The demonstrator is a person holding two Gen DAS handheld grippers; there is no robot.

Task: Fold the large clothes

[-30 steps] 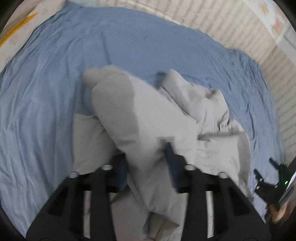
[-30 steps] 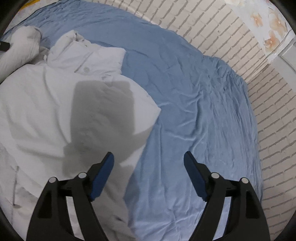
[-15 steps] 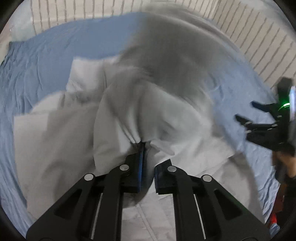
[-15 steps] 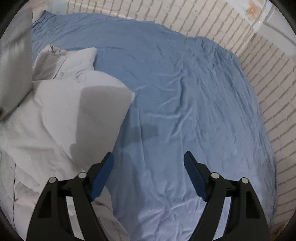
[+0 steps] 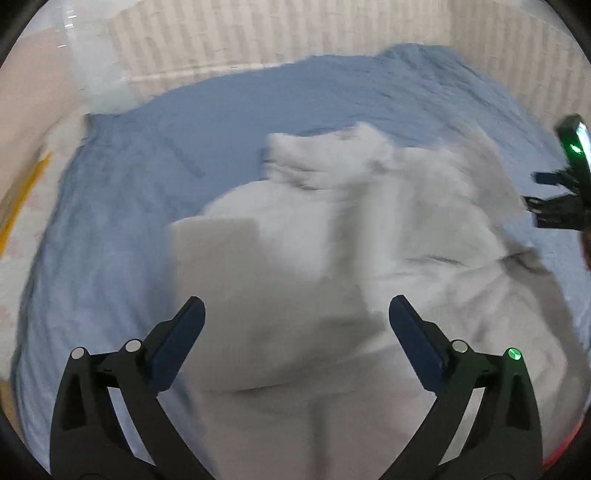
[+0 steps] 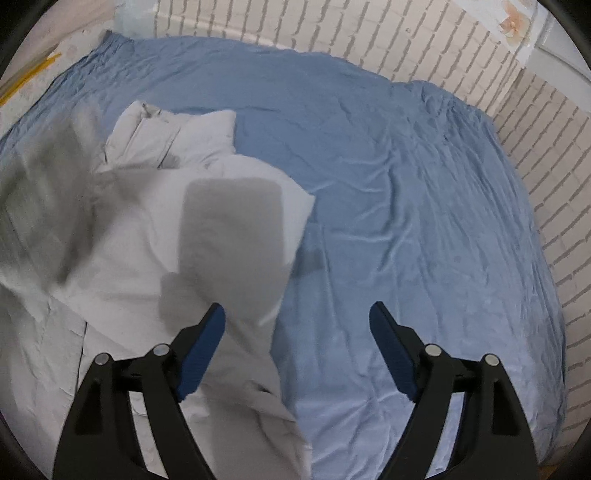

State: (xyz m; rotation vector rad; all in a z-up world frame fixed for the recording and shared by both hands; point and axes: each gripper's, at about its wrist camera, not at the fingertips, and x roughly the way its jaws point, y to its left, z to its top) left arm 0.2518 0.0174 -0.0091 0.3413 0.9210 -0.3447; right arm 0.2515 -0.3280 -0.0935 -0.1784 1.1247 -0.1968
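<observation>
A large white shirt (image 5: 332, 258) lies crumpled on the blue bedsheet (image 5: 147, 177). My left gripper (image 5: 293, 314) is open and empty, hovering above the shirt's near part. In the right wrist view the shirt (image 6: 147, 236) fills the left side, its collar at the far end. My right gripper (image 6: 297, 319) is open and empty above the shirt's right edge and the sheet (image 6: 406, 221). The right gripper (image 5: 554, 201) also shows at the right edge of the left wrist view.
A white brick wall (image 6: 369, 33) runs along the far and right sides of the bed. A pale surface with a yellow stripe (image 5: 22, 199) lies beyond the bed's left edge.
My left gripper was shut on a fold of the shirt half a second ago; it has let go, opened wide and drawn back. The shirt has dropped onto the bed. My right gripper stayed open.
</observation>
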